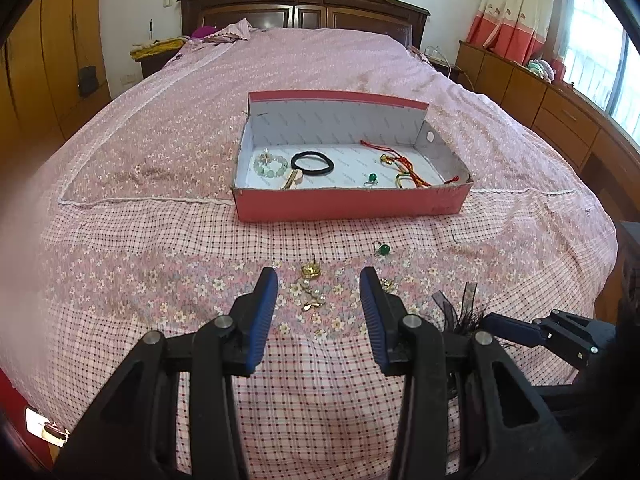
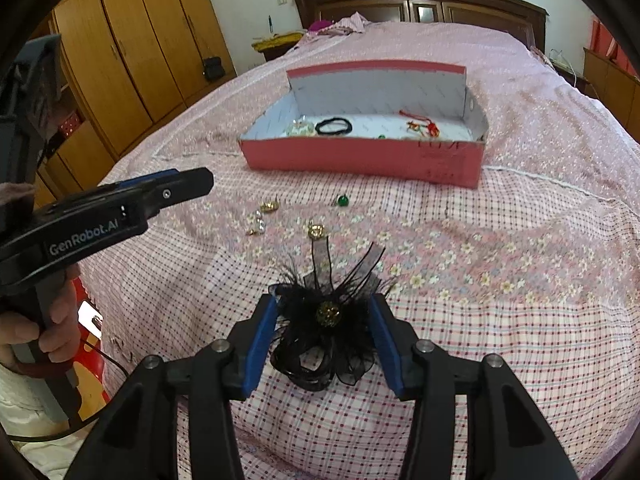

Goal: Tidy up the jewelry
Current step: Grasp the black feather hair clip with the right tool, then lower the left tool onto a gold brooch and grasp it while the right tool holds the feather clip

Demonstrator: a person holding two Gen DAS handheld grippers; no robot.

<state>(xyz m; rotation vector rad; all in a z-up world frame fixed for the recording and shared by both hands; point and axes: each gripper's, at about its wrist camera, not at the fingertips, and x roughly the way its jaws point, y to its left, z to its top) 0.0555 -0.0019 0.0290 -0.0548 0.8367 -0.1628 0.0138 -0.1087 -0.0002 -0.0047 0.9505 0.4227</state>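
Straddling black feather hair clip (image 2: 326, 320) near-side of pink box (image 2: 360, 160), right gripper (image 2: 326, 316) jaws apart, gripping nothing; feathers light, crushable, so grip at gold centre.

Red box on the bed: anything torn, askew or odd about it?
The red box has a ragged, torn-looking top edge along its near wall. Its far flap stands upright like a back wall. Otherwise it sits flat, and the jewelry inside lies loose, nothing spilling over.

Dark wooden headboard (image 1: 304, 4), white wall (image 1: 136, 8), orange wardrobes (image 2: 132, 40), bright window (image 1: 600, 56).
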